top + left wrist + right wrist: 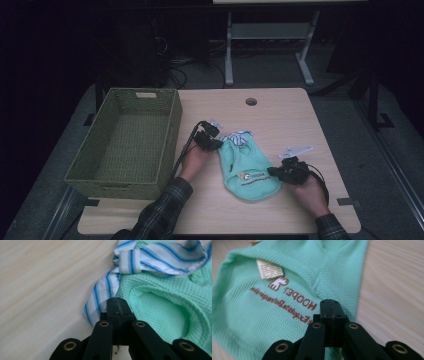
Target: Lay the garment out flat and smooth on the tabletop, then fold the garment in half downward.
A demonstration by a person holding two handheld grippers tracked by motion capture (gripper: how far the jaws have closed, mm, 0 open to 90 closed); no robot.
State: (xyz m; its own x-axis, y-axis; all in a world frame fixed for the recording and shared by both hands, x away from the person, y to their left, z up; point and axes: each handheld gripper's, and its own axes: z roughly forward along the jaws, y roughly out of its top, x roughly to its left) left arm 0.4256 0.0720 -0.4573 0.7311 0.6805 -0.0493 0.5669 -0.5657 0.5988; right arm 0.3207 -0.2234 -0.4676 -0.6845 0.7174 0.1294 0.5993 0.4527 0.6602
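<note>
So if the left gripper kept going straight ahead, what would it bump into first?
Probably the little green shirt itself: the left gripper, jaws shut, already sits at its edge by the striped collar. Whether it pinches cloth is hard to tell.

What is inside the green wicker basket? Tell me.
The green wicker basket shows only its own woven floor, with no items visible inside. The strip of floor just behind the near wall is hidden by that wall.

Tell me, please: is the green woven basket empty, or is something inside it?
Empty. In the high view the green woven basket shows only its bare woven bottom; the mint green garment lies outside it on the table.
</note>
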